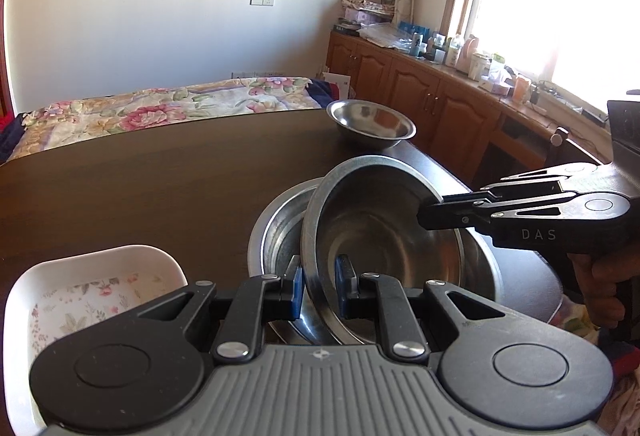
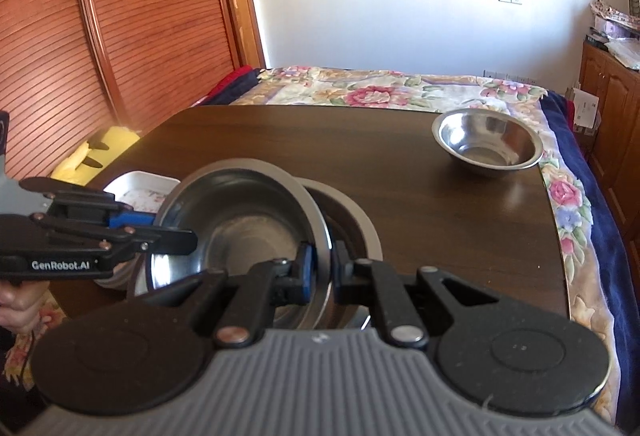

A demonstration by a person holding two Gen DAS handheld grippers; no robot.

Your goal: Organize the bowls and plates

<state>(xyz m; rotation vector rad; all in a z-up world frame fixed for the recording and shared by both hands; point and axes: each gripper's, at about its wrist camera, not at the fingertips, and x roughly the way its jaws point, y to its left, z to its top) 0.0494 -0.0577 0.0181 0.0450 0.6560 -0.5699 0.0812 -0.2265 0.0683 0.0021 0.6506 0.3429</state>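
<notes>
A steel bowl [image 1: 372, 220] is held tilted over a larger steel bowl [image 1: 280, 224] on the dark wooden table [image 1: 140, 188]. My left gripper [image 1: 319, 286] is shut on the tilted bowl's near rim. My right gripper [image 2: 323, 268] is shut on the opposite rim of the same bowl [image 2: 248, 220]; it also shows in the left wrist view [image 1: 430, 214]. The left gripper shows in the right wrist view [image 2: 168, 232]. A second small steel bowl [image 1: 370, 124] stands alone at the table's far right corner and shows in the right wrist view [image 2: 486, 142]. A white floral dish [image 1: 92, 296] sits at the near left.
A bed with a floral quilt [image 1: 160, 112] lies behind the table. Wooden cabinets [image 1: 420, 92] with clutter run along the right wall under the window. A wooden slatted door [image 2: 120, 16] and a yellow object [image 2: 96, 152] are to the table's left.
</notes>
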